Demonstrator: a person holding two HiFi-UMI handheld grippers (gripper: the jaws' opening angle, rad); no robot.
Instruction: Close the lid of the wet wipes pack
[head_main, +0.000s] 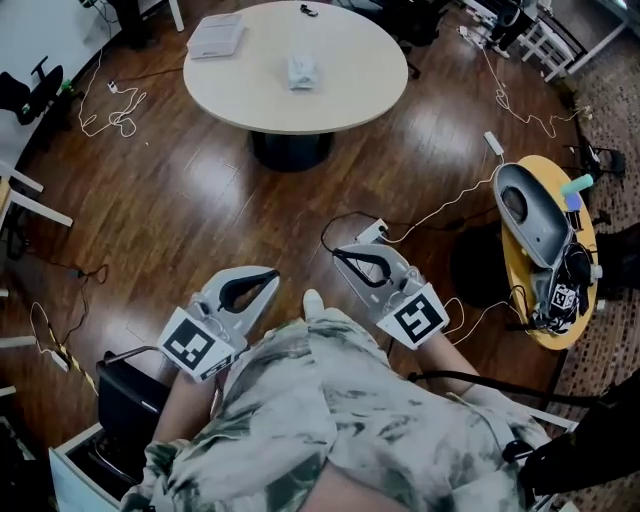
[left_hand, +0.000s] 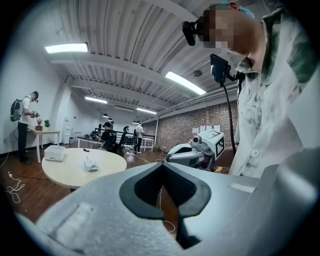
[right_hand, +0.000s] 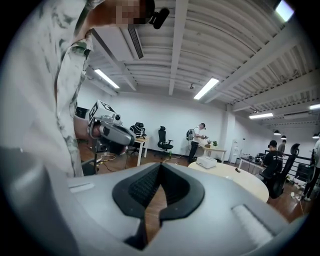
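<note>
At twelve o'clock on the desk, the wipes pack looks light and soft, likely best pressed at its lid; the left tool and right tool are closed, empty.

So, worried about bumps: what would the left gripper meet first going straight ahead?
Nothing near, it seems: the left gripper aims between the table and the right gripper, over floor. Depth is unclear.
</note>
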